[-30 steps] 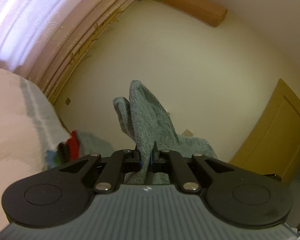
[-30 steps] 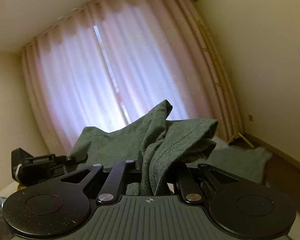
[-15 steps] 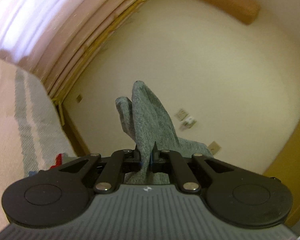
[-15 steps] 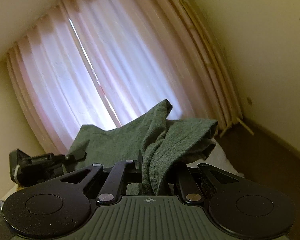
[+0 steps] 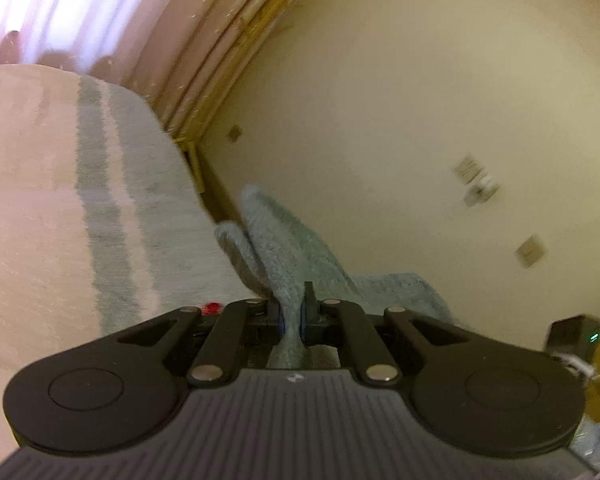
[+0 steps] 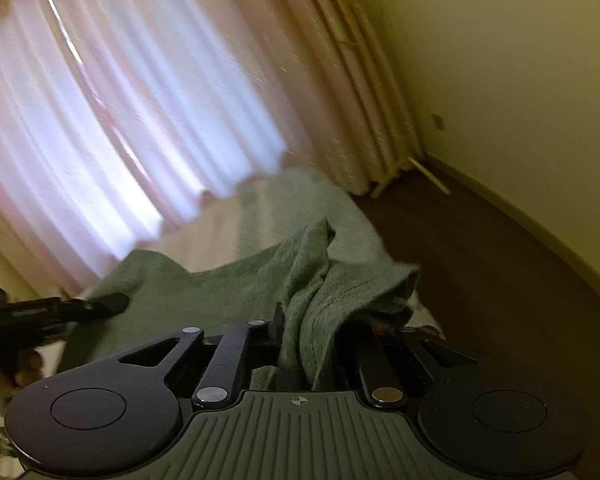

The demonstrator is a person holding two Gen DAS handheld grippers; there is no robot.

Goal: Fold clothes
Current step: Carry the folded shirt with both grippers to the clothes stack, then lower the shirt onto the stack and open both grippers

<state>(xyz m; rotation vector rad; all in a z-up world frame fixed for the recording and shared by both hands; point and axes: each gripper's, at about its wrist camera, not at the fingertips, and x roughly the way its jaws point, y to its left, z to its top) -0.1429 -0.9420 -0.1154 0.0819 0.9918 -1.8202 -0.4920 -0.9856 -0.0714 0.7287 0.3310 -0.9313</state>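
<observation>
The left gripper (image 5: 291,316) and the right gripper (image 6: 306,332) are each closed on a bunched edge of the grey-green garment (image 6: 220,292), which hangs between them above the near end of the striped bed cover (image 5: 100,208). The person should keep both grips firm, hold the span taut and level, and lower it flat onto the cover; blur suggests fast motion, so slowing down probably helps

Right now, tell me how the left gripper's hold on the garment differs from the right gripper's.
The left gripper pinches a thin, narrow fold of the green garment that stands up in a peak; the right gripper clamps a thicker, bunched wad that drapes over its right side. The left faces a bare wall, the right the curtains. Both have their jaws shut on the same garment.
</observation>
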